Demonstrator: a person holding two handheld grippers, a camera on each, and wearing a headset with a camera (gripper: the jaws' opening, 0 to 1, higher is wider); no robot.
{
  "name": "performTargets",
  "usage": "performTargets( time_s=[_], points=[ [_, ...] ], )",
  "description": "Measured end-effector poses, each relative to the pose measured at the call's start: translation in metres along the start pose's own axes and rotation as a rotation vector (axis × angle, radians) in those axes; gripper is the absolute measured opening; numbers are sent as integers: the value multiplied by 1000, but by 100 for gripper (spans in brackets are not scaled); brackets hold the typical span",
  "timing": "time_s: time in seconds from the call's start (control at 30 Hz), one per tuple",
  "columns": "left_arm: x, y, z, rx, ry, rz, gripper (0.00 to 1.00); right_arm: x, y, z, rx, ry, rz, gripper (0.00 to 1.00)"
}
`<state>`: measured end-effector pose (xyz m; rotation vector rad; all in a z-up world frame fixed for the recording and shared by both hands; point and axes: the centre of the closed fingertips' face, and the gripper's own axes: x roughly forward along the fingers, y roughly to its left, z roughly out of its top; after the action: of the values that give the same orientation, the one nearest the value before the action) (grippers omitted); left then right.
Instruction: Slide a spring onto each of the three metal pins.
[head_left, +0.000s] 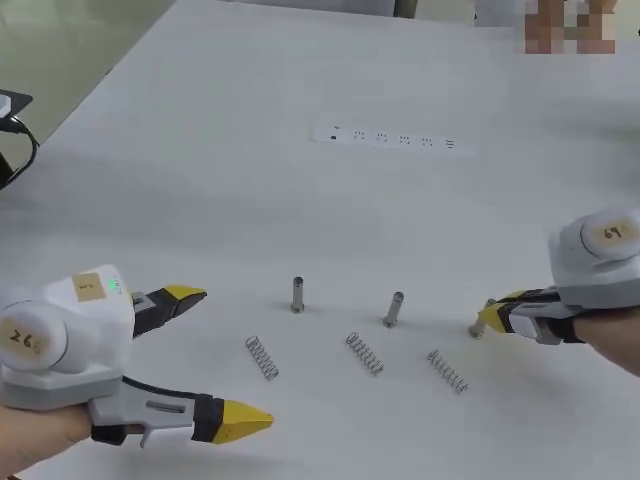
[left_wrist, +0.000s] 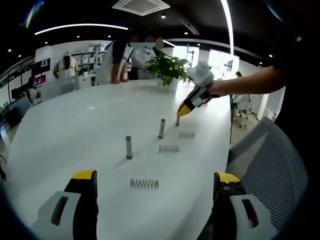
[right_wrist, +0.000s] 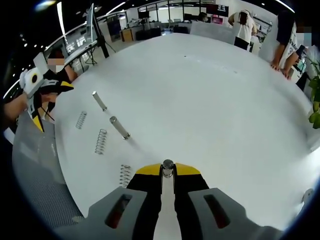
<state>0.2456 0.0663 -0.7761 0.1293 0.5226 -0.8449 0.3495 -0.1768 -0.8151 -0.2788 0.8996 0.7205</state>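
None of the springs is sitting on a pin yet: all three are lying flat on the white worktop (head_left: 200, 180) and all three pins are showing bare shafts, so by my reading the whole job is waiting ahead of you

Taking the middle pin (head_left: 394, 308) as your marker, the left pin (head_left: 297, 294) is standing to its left and the right pin (right_wrist: 167, 165) to its right, the three making one row. The middle spring (head_left: 364, 353) is lying just beside the middle pin on the side nearer you. The left spring (head_left: 261, 356) is lying further off to its left and the right spring (head_left: 446, 370) off to its right, both nearer you than the row.

Your right hand-held gripper (head_left: 490, 318) is clamping the right pin. In the right gripper view its two yellow tips are pressing together on the pin's top, and the pin seems to be standing on the worktop.

Your left hand-held gripper (head_left: 215, 358) is hanging well to the left of the middle pin, spread wide and gripping nothing. The left spring is lying just ahead of the gap between its jaws, touching neither, so it is looking like the nearest spring for you to pick
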Motion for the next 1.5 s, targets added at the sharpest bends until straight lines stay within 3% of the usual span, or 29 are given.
performTargets(
  time_s=[0.43,0.87,1.5],
  points=[
    [1,-1,-1,-2,1,-3,93,-3,4,-2,-42,28,17,6],
    [-4,1,1,-15,-12,1,94,-2,4,-1,-73,24,12,19],
    [-6,3,0,-14,1,10,94,-5,2,-7,-87,14,12,33]
  ],
)
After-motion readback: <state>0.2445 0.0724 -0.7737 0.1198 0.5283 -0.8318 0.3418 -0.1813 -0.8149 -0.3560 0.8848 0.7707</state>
